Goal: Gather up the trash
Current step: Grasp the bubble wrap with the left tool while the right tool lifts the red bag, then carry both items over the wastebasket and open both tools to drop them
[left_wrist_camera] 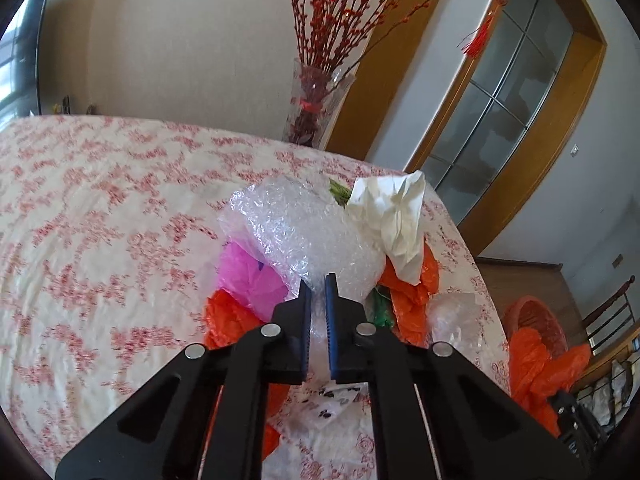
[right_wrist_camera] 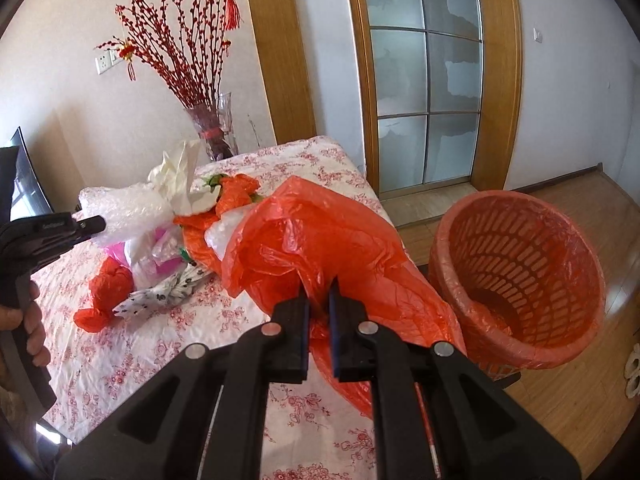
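Observation:
My left gripper (left_wrist_camera: pixel 318 280) is shut on a sheet of clear bubble wrap (left_wrist_camera: pixel 308 236) and holds it over a trash pile on the floral table (left_wrist_camera: pixel 100 220). The pile holds pink plastic (left_wrist_camera: pixel 256 276), crumpled white paper (left_wrist_camera: pixel 392 216) and orange plastic scraps (left_wrist_camera: pixel 412 292). My right gripper (right_wrist_camera: pixel 319 290) is shut on an orange plastic bag (right_wrist_camera: pixel 316 232) at the table's right edge, beside an orange slotted basket (right_wrist_camera: pixel 520 276). The left gripper also shows in the right wrist view (right_wrist_camera: pixel 90 224), with the bubble wrap (right_wrist_camera: pixel 128 208).
A glass vase of red branches (left_wrist_camera: pixel 316 100) stands behind the table's far edge. A patterned paper piece (right_wrist_camera: pixel 160 292) and an orange wad (right_wrist_camera: pixel 106 292) lie on the cloth. A wooden-framed glass door (right_wrist_camera: pixel 428 80) and wooden floor (right_wrist_camera: pixel 560 420) are at the right. A dark chair (left_wrist_camera: pixel 612 320) stands beyond the basket.

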Demonstrator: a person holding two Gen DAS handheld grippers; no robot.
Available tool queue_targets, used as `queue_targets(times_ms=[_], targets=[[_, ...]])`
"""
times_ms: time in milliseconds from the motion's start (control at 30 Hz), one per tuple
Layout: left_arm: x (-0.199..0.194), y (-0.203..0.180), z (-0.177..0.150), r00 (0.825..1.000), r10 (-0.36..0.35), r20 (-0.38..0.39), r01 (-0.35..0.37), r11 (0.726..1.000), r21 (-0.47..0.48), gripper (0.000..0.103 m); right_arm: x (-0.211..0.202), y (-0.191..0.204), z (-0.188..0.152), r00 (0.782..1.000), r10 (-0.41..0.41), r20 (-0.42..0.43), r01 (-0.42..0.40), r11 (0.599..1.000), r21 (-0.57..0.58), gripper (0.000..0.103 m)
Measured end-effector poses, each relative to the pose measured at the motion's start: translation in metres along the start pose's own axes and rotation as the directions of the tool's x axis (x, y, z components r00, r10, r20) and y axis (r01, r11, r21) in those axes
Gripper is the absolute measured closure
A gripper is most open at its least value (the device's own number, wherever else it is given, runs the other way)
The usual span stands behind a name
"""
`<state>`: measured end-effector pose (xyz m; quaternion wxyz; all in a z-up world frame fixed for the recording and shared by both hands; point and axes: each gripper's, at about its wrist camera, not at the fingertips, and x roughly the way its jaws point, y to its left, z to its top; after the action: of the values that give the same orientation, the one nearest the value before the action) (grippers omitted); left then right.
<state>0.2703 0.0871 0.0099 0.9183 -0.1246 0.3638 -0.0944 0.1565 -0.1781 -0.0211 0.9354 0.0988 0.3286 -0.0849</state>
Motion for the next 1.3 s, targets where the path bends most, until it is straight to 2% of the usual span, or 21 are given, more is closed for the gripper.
queue_targets(times_ms=[400, 667, 800, 1033, 1300], targets=[[-0.063, -0.020, -0.004, 0.995, -0.013, 0.104, 0.005, 0.997, 0.073, 0.100, -0.030, -0.012, 0.008, 0.999, 0.003, 0.052, -0.003, 1.000, 0.008, 0.094], [-0.093, -0.064, -0.012, 0.984, -0.120, 0.135, 0.100, 0.984, 0.145, 0.100, -0.046, -0.036, 0.013, 0.997, -0.024, 0.077, 0.022, 0.999, 0.029, 0.094], [-0.092, -0.098, -0.018, 0.974, -0.195, 0.118, 0.171, 0.967, 0.187, 0.100, -0.053, -0.055, 0.019, 0.994, -0.055, 0.091, 0.051, 0.998, 0.047, 0.094], [-0.069, -0.168, -0.035, 0.946, -0.320, 0.046, 0.298, 0.919, 0.258, 0.100, -0.066, -0.102, 0.033, 0.985, -0.114, 0.127, 0.099, 0.988, 0.115, 0.094], [-0.031, -0.228, -0.059, 0.915, -0.401, -0.043, 0.395, 0.869, 0.298, 0.100, -0.075, -0.156, 0.044, 0.973, -0.173, 0.150, 0.141, 0.969, 0.201, 0.094]])
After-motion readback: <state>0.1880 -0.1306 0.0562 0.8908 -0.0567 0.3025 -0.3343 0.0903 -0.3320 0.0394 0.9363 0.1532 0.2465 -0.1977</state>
